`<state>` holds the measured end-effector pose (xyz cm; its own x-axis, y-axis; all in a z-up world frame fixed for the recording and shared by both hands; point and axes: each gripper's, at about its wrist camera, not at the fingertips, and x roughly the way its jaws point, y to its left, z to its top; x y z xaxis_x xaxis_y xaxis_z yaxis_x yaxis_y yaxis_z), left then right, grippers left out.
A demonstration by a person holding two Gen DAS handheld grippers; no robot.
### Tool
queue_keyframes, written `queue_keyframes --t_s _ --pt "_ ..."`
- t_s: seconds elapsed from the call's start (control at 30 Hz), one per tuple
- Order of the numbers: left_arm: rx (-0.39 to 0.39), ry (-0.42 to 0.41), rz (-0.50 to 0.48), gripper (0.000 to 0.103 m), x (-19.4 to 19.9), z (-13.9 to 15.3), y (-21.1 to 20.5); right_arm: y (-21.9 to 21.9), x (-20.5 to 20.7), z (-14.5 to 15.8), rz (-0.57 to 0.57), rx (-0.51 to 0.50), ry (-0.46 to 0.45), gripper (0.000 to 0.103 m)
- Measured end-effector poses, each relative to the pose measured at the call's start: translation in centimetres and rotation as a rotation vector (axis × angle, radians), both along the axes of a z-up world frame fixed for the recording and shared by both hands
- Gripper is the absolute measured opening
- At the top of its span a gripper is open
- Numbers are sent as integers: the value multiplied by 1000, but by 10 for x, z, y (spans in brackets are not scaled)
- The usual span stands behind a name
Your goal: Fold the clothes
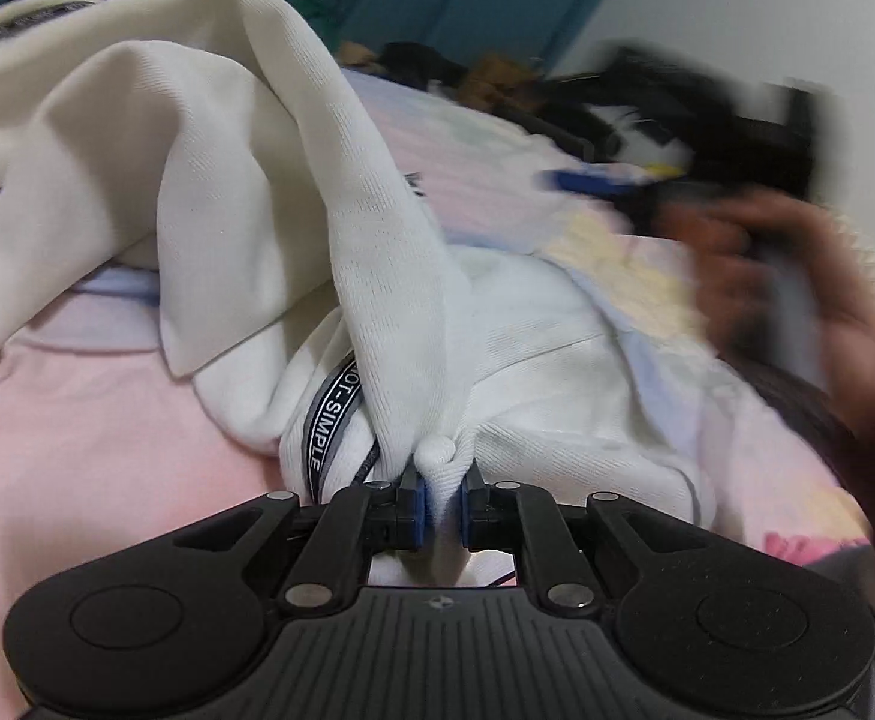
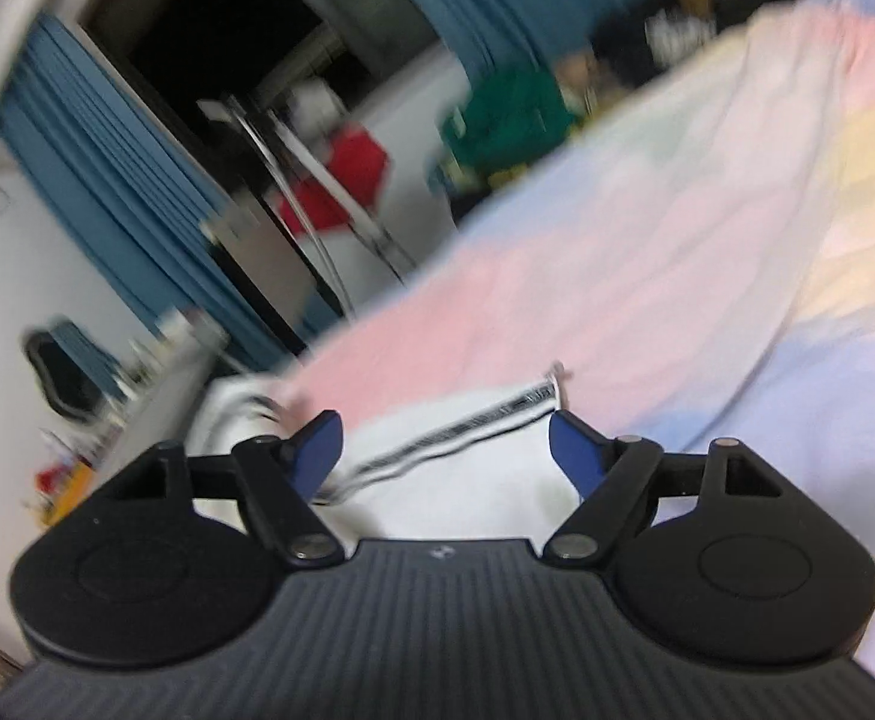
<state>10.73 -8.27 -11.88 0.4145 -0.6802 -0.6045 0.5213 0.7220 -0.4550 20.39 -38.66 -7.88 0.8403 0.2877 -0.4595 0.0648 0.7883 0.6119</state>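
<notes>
Left claw (image 1: 443,495) pinched shut on white garment (image 1: 293,228) at lower centre. Right claw (image 2: 444,450) wide open, empty, garment hem just ahead, stripe (image 2: 467,426) running toward upper right.

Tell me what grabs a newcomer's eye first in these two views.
The white garment fills the left wrist view, a bunch of it pinched in the left gripper. In the right wrist view, the right gripper gapes wide over a black-striped white piece on the pastel bedsheet.

Motion-blurred hand (image 1: 797,276) and right tool (image 1: 665,180), details unreadable.
</notes>
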Motion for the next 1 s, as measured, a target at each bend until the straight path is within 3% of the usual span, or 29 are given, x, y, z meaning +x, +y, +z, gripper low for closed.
queue_keyframes --t_s 0.13,0.2,0.27,0.33,0.37,0.4,0.5,0.7,0.87,0.93,1.0 --pt "-97 16 -61 13 13 -10 16 18 92 -39 63 -135 183 78" --pt "-124 13 -88 13 17 -13 19 30 111 -56 120 -160 223 59" --pt "-150 8 -102 14 18 -15 23 44 122 -67 152 -220 236 53" --pt "-177 9 -104 14 18 -15 27 60 125 -67 154 -323 218 27" --pt "-189 14 -98 14 16 -16 29 60 126 -62 128 -315 197 16" --pt "-201 18 -90 14 13 -17 31 58 127 -57 100 -302 176 14" --pt "-221 -4 -66 14 3 -16 34 52 121 -21 11 -294 -11 13" --pt "-345 -37 -51 14 -8 -18 39 50 161 42 -85 -417 -161 12" --pt "-434 -4 -47 14 4 -33 52 30 233 76 -255 -518 -199 12" --pt "-465 12 -49 14 10 -40 57 6 246 76 -333 -587 -192 12" --pt "-484 31 -53 14 16 -49 62 -12 276 59 -374 -628 -122 12"
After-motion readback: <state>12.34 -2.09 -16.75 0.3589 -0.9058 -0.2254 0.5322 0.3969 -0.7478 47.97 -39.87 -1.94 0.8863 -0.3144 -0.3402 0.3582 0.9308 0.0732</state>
